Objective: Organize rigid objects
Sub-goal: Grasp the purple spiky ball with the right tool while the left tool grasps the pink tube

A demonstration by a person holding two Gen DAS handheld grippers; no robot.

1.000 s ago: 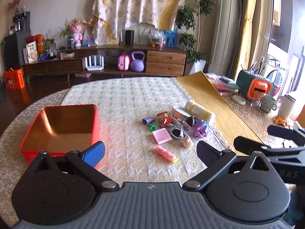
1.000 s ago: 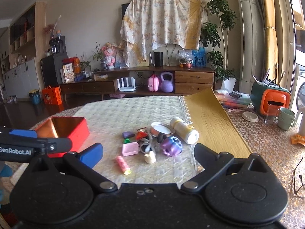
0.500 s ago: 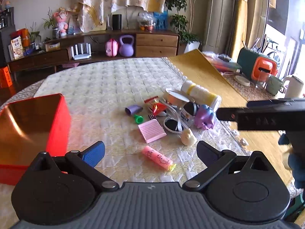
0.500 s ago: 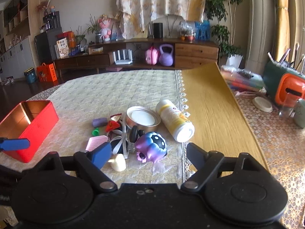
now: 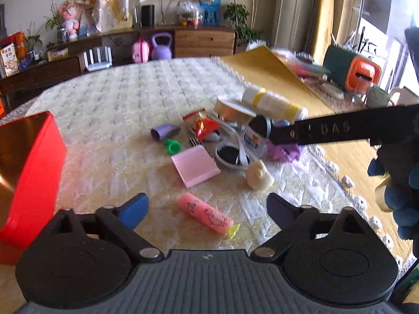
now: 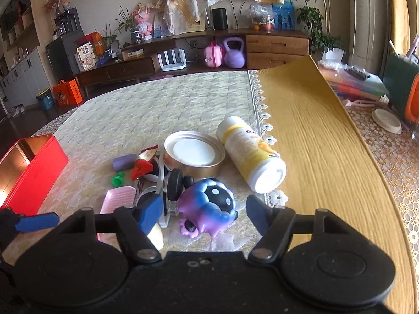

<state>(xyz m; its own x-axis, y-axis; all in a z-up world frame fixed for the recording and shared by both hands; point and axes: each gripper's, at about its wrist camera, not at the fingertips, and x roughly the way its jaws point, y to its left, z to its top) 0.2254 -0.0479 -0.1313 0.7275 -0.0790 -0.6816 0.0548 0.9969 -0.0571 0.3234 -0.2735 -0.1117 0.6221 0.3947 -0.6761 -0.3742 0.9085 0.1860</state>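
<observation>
A pile of small items lies on the quilted cloth. In the left wrist view a pink marker (image 5: 205, 216) lies between the fingers of my left gripper (image 5: 207, 210). The jaws are closing and the pads are still clear of it. In the right wrist view a purple-blue toy (image 6: 207, 206) sits between the fingers of my right gripper (image 6: 203, 214). Those jaws are closing too, with a gap on both sides. A red tin box (image 5: 28, 172) stands open at the left. The right gripper's finger (image 5: 340, 128) crosses over the pile.
Around the toy lie a white-yellow bottle (image 6: 251, 154), a round tin lid (image 6: 193, 154), a pink flat case (image 5: 195, 166), a cream figure (image 5: 259, 175) and a green cap (image 6: 117, 180). A yellow mat (image 6: 314, 136) covers the right side. A green-orange container (image 5: 351, 70) stands far right.
Both grippers have come down and forward onto the pile. The right jaws have narrowed around the purple toy. The left gripper now straddles the pink marker, and the right gripper's finger has entered the left view.
</observation>
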